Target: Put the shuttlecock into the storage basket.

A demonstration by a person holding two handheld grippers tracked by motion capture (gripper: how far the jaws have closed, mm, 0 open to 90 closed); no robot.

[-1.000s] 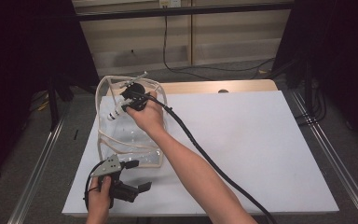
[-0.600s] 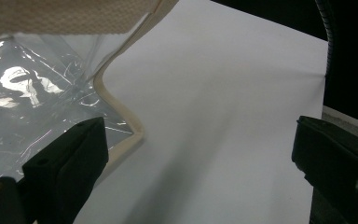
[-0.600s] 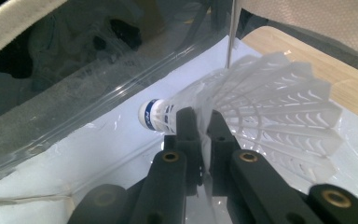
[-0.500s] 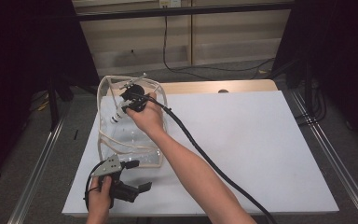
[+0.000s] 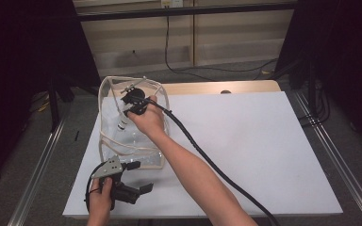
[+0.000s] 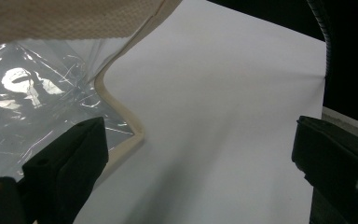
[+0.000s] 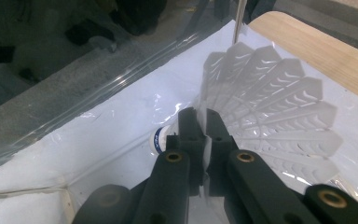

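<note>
Over at the left, the left claw (image 5: pixel 134 179) is lying low on the white tabletop (image 5: pixel 264 150), jaws standing wide apart with nothing between them, just beside the near corner of the clear bag (image 5: pixel 108 94). In the left gripper view one jaw is sitting next to the bag's cream piping (image 6: pixel 121 112) without touching the film, so I judge it is waiting there, ready to pin or steady the bag should it start sliding. The bag itself is standing upright near the tabletop's left edge, its mouth gaping upward, which is what is letting the other hand reach in from above. Moving right, the right hand (image 5: pixel 148 120) is dipping the right claw (image 5: pixel 134 106) through that opening. In the right gripper view the right claw (image 7: pixel 203 123) is showing its jaws pressed together on the edge of a shuttlecock's (image 7: pixel 270 107) white skirt, close to where the skirt meets the cork, with the thin plastic pinched between the pads. The shuttlecock is inside the bag, lying on its side against the clear wall and floor. Gripping the skirt near the cork looks sensible: that part is stiffer than the flared rim. The cable (image 5: pixel 207 160) is trailing back along the forearm toward the tabletop's near edge, well clear of the bag.
</note>
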